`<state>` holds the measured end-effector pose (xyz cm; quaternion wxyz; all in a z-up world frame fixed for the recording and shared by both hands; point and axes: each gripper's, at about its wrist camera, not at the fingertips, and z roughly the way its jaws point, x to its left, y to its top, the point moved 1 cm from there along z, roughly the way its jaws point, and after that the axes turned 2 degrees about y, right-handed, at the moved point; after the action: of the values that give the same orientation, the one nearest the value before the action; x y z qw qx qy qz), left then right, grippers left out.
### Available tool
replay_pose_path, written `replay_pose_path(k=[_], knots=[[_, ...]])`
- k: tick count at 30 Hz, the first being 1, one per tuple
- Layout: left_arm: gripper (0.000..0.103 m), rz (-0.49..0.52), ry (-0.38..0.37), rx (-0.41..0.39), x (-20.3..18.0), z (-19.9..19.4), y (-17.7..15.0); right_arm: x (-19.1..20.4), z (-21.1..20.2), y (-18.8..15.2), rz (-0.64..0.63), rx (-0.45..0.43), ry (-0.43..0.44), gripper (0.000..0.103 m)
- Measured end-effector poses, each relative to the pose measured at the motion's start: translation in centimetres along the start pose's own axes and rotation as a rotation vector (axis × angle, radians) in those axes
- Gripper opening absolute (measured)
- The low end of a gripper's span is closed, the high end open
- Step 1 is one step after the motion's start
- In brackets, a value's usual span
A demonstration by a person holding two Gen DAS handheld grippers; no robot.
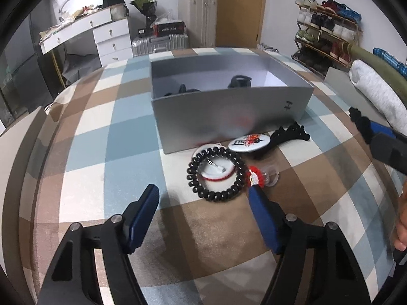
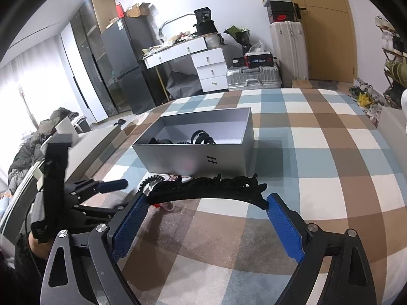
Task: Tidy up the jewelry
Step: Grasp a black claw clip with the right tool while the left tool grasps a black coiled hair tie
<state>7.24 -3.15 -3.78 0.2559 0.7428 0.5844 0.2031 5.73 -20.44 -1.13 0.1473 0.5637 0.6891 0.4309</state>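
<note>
A grey open box point(image 1: 229, 109) sits on the checked cloth and holds dark items point(image 1: 239, 81); it also shows in the right wrist view point(image 2: 195, 152). In front of it lie a black coiled bracelet point(image 1: 216, 175) over a white dish point(image 1: 216, 165), a round badge point(image 1: 248, 142), a red-and-white charm point(image 1: 254, 176) and a black claw clip point(image 1: 292, 133). My left gripper point(image 1: 203, 193) is open just before the bracelet. My right gripper point(image 2: 207, 200) spans a black spiky hair band point(image 2: 208, 186), its blue pads touching both ends of the band.
A checked brown, blue and white cloth point(image 1: 101, 139) covers the surface. A rolled white towel point(image 1: 376, 91) lies at the right. A white desk point(image 2: 183, 50), suitcases point(image 2: 254, 78) and a shoe rack point(image 1: 325, 30) stand beyond the surface.
</note>
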Motion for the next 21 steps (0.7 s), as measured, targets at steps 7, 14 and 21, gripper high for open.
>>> replay_pose_path(k=[7, 14, 21], knots=[[0.069, 0.017, 0.020, 0.030, -0.5, 0.5, 0.3, -0.5, -0.1, 0.0, 0.017, -0.002, -0.002, 0.094], [0.040, 0.027, 0.010, 0.012, -0.9, 0.3, 0.3, -0.6, -0.1, 0.0, 0.019, -0.005, -0.001, 0.094], [0.031, 0.017, -0.009, -0.006, -0.9, -0.4, -0.1, -0.8, -0.5, 0.0, 0.024, -0.013, -0.003, 0.094]])
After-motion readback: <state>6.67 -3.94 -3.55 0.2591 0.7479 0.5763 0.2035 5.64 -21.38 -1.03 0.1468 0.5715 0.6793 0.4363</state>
